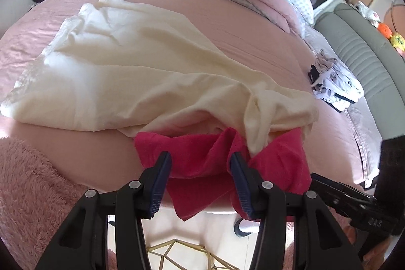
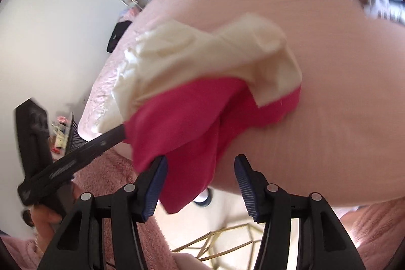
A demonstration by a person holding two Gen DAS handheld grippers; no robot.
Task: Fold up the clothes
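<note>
Left wrist view: cream cloth lies spread but wrinkly on pink bed, one corner draped over red cloth at near bed edge. My left tongs part open, red cloth bunched between pads, not squeezed as far as I see. My right tongs part open too, red cloth hanging loose between pads (picture blurry). No neat fold on either yet. Folding barely begun; both cloths left to do. Small pile waits further off.

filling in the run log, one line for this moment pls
task: fold clothes | left gripper: open around red garment | right gripper: open, red cloth between | cream garment: overlapping red | surface: pink bed
</note>
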